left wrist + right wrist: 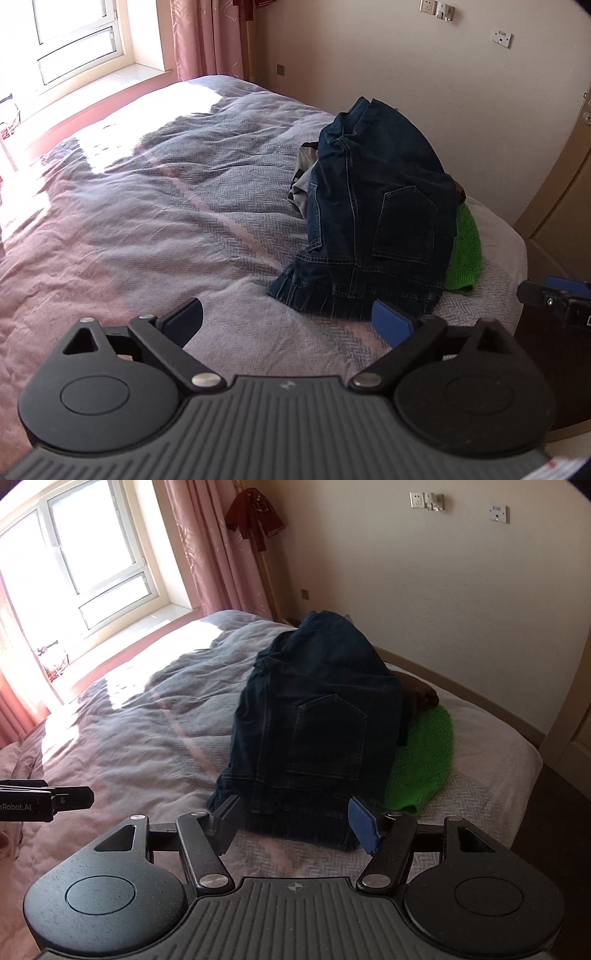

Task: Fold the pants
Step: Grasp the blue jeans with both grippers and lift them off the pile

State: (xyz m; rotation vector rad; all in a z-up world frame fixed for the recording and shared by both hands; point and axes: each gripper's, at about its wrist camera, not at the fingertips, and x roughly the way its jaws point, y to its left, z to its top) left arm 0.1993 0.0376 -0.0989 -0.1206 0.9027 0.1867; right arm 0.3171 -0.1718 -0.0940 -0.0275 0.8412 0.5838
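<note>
While both tools hovered over the near edge of the bed [129,229], the left tool [288,321] had its fingers spread wide with nothing between them, and the right tool [295,823] was likewise wide and empty, its blue pad [364,825] just before the hem of the jeans [314,731]. The dark denim jeans lay draped, back pocket up, over a heap of clothes toward the bed's right side, partly covering a green knitted garment [424,753]. Beyond stood pink curtains [207,554] and a sunlit window [92,554].
</note>
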